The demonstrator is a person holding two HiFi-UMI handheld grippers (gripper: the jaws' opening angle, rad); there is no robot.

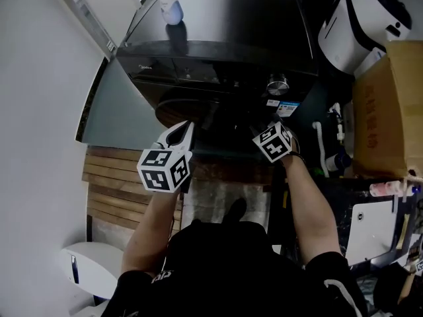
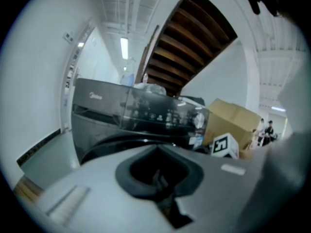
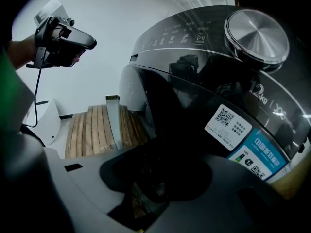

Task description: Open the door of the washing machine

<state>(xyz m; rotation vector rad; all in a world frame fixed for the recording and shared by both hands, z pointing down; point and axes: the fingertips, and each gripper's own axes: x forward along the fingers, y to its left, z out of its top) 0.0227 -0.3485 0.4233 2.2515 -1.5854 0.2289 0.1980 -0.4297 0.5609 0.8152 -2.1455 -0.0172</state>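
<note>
The black washing machine (image 1: 218,38) stands in front of me, its round door (image 1: 188,107) low on the front face. In the head view my left gripper (image 1: 201,124) hangs before the door's lower edge, apart from it, jaws shut and empty. In its own view the left gripper (image 2: 160,181) looks at the control panel (image 2: 160,115) from a distance. My right gripper (image 1: 259,129) is pressed in close at the door's right side, under the silver knob (image 3: 257,33). The right gripper (image 3: 150,188) has its jaws lost in shadow beside the dark door glass (image 3: 165,106); whether they hold anything is hidden.
A pale bottle (image 1: 170,5) stands on the machine's top. A cardboard box (image 1: 390,104) and a white appliance (image 1: 363,18) crowd the right side. A white wall runs along the left, with wooden slats (image 1: 112,190) and a white bin (image 1: 92,266) on the floor.
</note>
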